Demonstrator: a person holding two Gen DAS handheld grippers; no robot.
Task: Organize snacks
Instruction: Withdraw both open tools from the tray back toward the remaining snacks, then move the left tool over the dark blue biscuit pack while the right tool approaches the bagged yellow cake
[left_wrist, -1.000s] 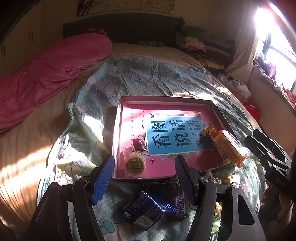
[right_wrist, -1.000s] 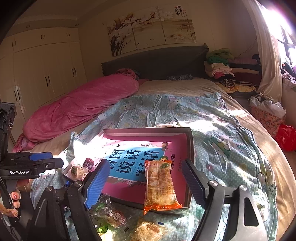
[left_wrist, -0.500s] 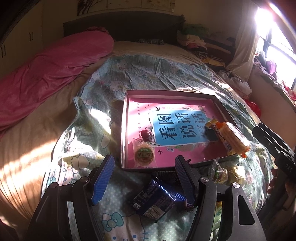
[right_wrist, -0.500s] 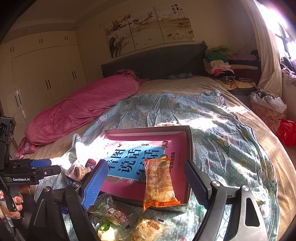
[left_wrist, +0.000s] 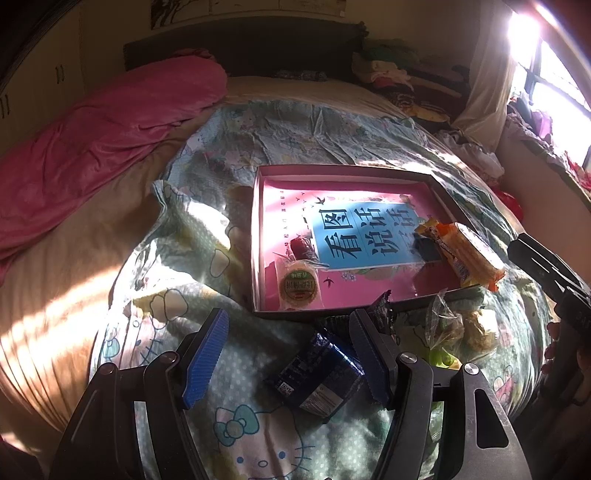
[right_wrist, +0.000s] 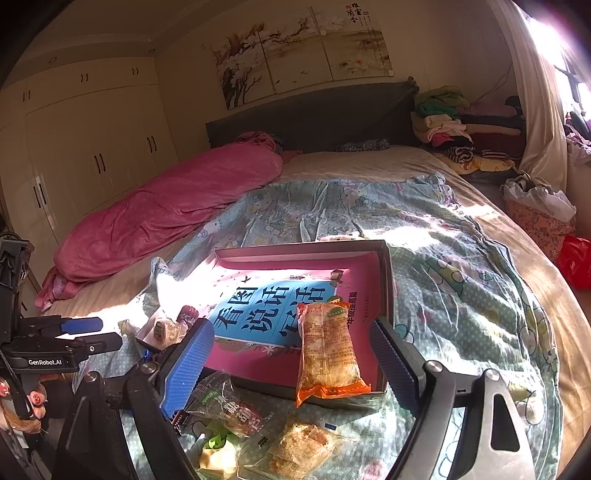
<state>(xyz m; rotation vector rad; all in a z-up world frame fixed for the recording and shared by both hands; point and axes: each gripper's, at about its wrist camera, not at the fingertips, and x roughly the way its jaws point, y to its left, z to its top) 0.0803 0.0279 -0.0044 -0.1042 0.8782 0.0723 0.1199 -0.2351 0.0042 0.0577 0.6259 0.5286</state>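
A shallow box (left_wrist: 332, 169) with a pink floor and a blue label lies on the bedspread. Inside it are a round cake packet (left_wrist: 299, 285) and a small dark red sweet (left_wrist: 301, 248). An orange snack packet (left_wrist: 466, 254) rests across the box's near right corner. My left gripper (left_wrist: 288, 356) hangs open over a dark blue packet (left_wrist: 317, 378) lying on the spread; neither pad presses it. My right gripper (right_wrist: 291, 350) is opening its jaws, with the orange snack packet (right_wrist: 328, 350) lying loose between them across the box (right_wrist: 295, 248) rim.
Loose clear-wrapped snacks (right_wrist: 229, 404) and a pastry pack (right_wrist: 301, 446) lie on the spread before the box. A pink duvet (right_wrist: 166, 210) lies along the left of the bed. Folded clothes (right_wrist: 447, 125) are stacked by the headboard. A hand (right_wrist: 35, 398) holds the left gripper's handle.
In the left wrist view the box and dark blue packet have slid up and right, so the packet now sits between the fingers. The right gripper's jaws have spread wider.
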